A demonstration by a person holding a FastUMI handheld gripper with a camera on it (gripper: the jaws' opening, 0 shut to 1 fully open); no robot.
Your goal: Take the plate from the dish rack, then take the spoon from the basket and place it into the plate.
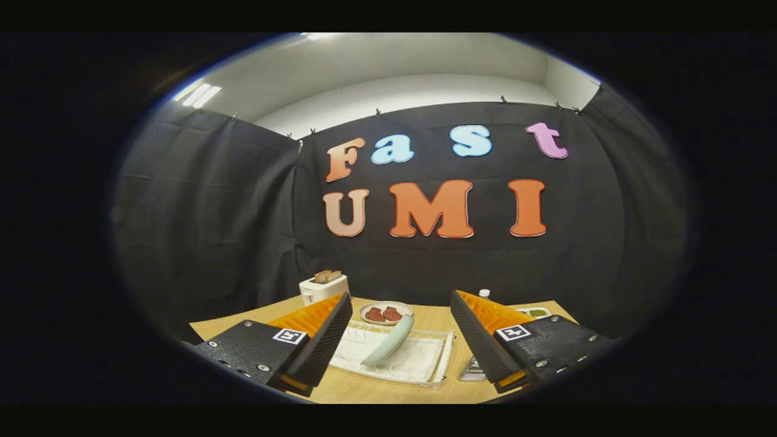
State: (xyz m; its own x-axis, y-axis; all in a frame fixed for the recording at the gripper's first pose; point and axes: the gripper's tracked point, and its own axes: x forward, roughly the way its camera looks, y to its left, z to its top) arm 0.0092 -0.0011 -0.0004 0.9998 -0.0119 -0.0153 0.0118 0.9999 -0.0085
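Spread wide and gripping nothing, the jaws (401, 340) are hovering above the near part of a light wooden desk (443, 318), their two fingers (328, 331) standing well apart with open air between them. Between the fingers, down on the desk, a white wire dish rack (419, 364) is sitting with a pale cloth or mat lying in it. A pale blue-green plate (388, 340) is standing on edge in that rack, leaning at a slant, so that it is showing as a long narrow curved shape running from the rack's near side toward its far side. Just beyond the rack, a small round dish (385, 312) is resting flat on the desk, and two reddish-brown pieces of food are lying on it. Farther back, beyond the left finger, a white toaster (322, 288) is standing at the desk's far edge with slices of bread poking out of its top. Beyond the right finger, the white cap of a bottle (484, 293) is peeking up, and beside it the rim of another light dish (537, 312) holding something green is showing. A small clear object is lying on the desk just beside the right finger's base; what it is cannot be made out. Black cloth is hanging behind the desk as the booth's wall (212, 230).
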